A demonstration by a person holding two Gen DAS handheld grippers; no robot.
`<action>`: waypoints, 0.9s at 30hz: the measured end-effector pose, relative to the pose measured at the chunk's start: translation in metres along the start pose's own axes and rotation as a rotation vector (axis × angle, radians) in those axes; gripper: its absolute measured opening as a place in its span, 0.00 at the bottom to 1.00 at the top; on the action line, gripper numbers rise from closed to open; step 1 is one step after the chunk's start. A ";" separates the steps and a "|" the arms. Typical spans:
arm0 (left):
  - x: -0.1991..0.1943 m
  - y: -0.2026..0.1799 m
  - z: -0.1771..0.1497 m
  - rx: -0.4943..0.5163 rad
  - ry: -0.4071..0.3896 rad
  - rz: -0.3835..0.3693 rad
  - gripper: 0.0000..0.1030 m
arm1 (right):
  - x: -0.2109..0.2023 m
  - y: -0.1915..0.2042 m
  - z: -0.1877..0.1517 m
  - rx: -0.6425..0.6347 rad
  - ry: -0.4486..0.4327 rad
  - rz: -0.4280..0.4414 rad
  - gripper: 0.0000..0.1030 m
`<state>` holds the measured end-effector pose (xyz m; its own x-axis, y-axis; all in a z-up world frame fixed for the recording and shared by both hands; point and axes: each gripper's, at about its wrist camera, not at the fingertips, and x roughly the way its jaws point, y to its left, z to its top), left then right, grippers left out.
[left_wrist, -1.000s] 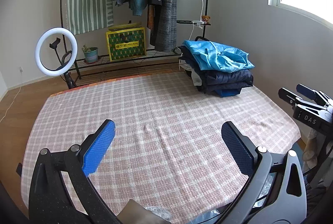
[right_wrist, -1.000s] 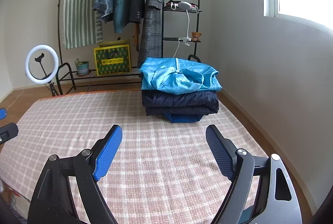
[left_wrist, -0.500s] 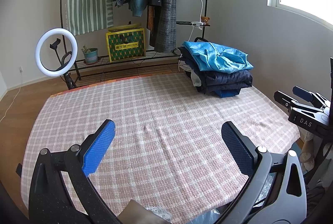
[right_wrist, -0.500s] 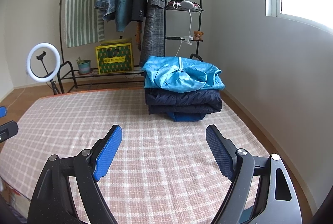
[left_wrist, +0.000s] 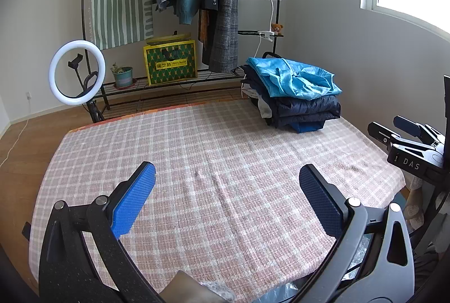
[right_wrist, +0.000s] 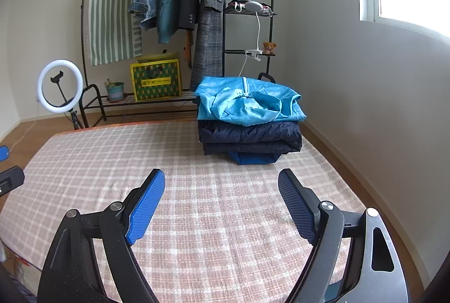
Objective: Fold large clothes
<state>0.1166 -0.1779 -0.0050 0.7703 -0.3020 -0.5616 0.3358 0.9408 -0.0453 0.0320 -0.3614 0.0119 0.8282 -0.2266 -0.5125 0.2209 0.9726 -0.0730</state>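
Observation:
A stack of folded clothes (right_wrist: 249, 123) sits at the far right of a table under a pink checked cloth (right_wrist: 219, 207). On top lies a bright blue jacket (right_wrist: 247, 104), with dark navy padded garments (right_wrist: 250, 135) beneath. The left wrist view shows the same stack (left_wrist: 295, 94) at the back right. My right gripper (right_wrist: 222, 182) hovers open over the bare cloth, well short of the stack, with nothing between its blue pads. Open and holding nothing too, my left gripper (left_wrist: 226, 179) hangs above the cloth (left_wrist: 213, 162). The right gripper (left_wrist: 407, 142) shows at the right edge of the left wrist view.
Behind the table stands a black clothes rack (right_wrist: 180, 7) with hanging jackets and a striped towel. A yellow box (right_wrist: 156, 79) and a potted plant (right_wrist: 115, 90) rest on its low shelf. A ring light (right_wrist: 60, 86) stands on the wooden floor at left. A wall runs along the right.
Both views have shifted slightly: the stack sits a little farther right in the right wrist view, and the right gripper shows lower at the left wrist view's edge. Both grippers stay open.

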 end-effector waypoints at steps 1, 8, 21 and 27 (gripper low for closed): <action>0.000 0.000 0.000 0.000 0.000 0.001 1.00 | 0.000 0.000 0.000 0.000 0.000 0.000 0.80; 0.001 -0.001 -0.001 -0.005 -0.001 0.002 1.00 | 0.001 0.002 -0.001 0.001 0.004 0.005 0.80; -0.004 0.000 0.003 0.000 -0.004 0.008 1.00 | 0.000 0.006 -0.002 -0.004 0.006 0.008 0.80; -0.003 0.001 0.003 -0.008 0.002 0.012 1.00 | 0.000 0.007 -0.003 -0.006 0.011 0.010 0.80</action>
<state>0.1167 -0.1766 -0.0006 0.7733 -0.2906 -0.5635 0.3224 0.9455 -0.0451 0.0326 -0.3541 0.0087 0.8249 -0.2165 -0.5222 0.2099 0.9750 -0.0726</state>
